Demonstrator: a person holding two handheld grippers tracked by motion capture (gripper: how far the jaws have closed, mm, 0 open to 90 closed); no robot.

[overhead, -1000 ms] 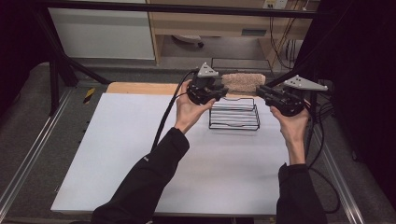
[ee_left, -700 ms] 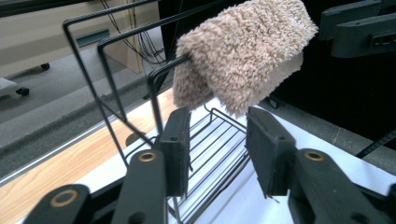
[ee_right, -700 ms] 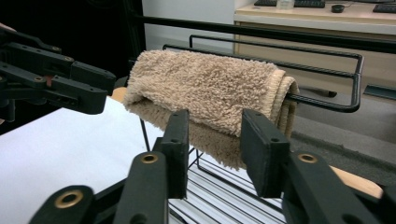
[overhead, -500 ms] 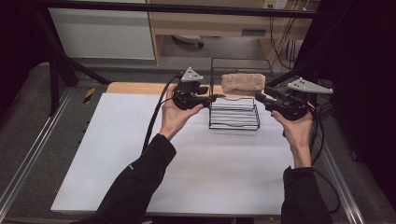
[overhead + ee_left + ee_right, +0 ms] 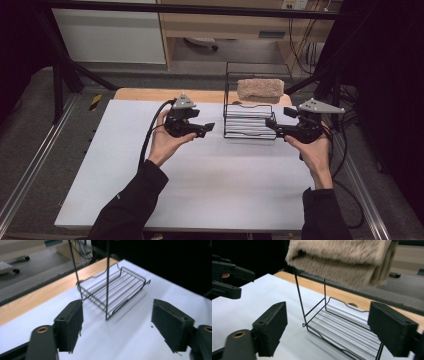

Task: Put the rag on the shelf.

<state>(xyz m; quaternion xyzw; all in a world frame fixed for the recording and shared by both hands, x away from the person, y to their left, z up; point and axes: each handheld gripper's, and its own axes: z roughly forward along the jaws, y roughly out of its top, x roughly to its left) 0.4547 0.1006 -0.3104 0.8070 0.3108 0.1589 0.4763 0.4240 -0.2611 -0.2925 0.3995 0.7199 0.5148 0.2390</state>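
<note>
Towel (image 5: pixel 260 89) (folded, tan) lies atop the wire rack (image 5: pixel 249 120), long axis three-to-nine o'clock; left tongs (image 5: pixel 209 127) and right tongs (image 5: pixel 270 123), jaws just opened wide, flank it empty.

A folded towel (image 5: pixel 260 89) was beige and fuzzy, with no pattern. The wire rack (image 5: pixel 250 122) beneath it was black, its shelf a row of thin parallel bars. The tabletop (image 5: pixel 200 190) was plain white, with a light wood strip along its far edge. Both tongs, left (image 5: pixel 210 127) and right (image 5: pixel 270 124), were matte black, each topped by a grey plate. The person's sleeves (image 5: pixel 125 210) were black.
</note>
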